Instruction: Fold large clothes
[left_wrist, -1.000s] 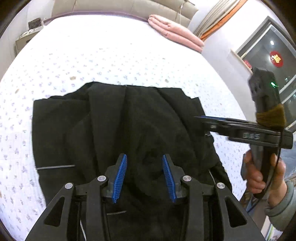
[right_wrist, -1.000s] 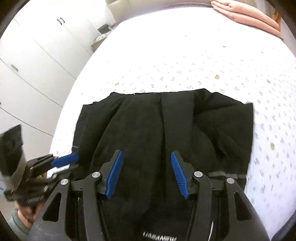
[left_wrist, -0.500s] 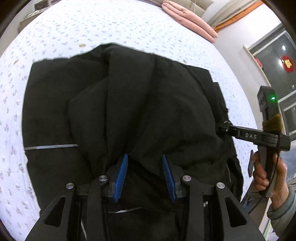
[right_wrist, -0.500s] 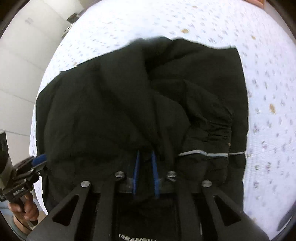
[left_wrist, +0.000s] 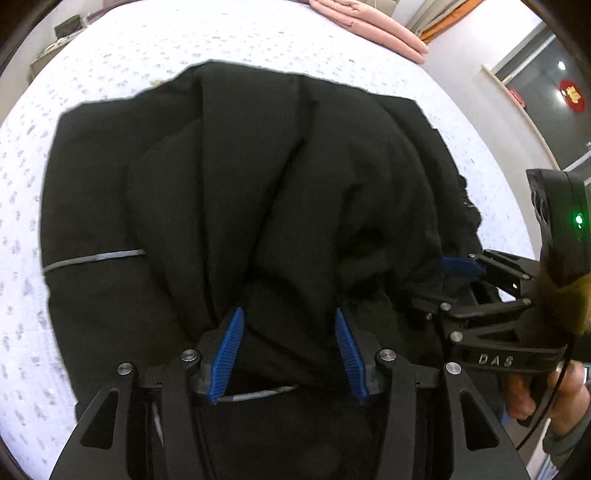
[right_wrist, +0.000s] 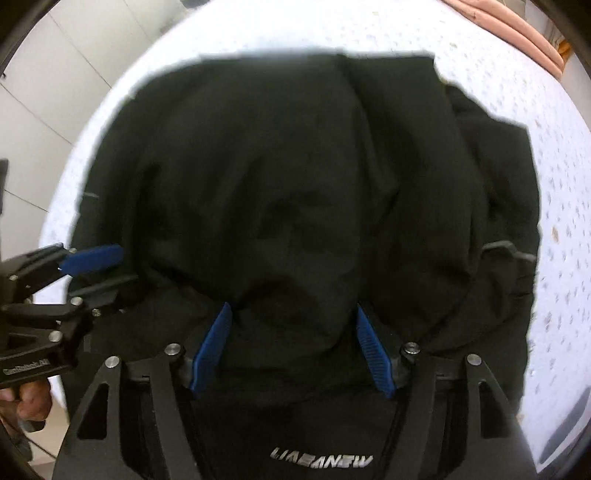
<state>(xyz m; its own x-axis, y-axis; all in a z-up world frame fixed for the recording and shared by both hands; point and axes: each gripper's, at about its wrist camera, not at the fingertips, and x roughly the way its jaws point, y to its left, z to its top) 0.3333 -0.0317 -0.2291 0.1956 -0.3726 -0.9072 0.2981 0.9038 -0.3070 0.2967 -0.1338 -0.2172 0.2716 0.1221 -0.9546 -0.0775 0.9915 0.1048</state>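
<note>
- Your bed (left_wrist: 122, 62) fills both views, its white cover speckled with small grey marks.
- The black garment (left_wrist: 229, 192) lies bunched and creased at the centre of each frame, directly on that cover.
- Folded pink bedding (left_wrist: 373, 29) sits at the upper right of the frame.

One black garment (left_wrist: 258, 192), one bed (left_wrist: 155, 48), two tongs (left_wrist: 288, 350) (right_wrist: 295, 347), two pink pillows (left_wrist: 369, 26).

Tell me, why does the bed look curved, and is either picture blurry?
Both wrist views are fisheye, bending the bed and darkening the corners. The right wrist view is smeared around the black garment; the left wrist view is sharper, though window light washes out the bedspread.
</note>
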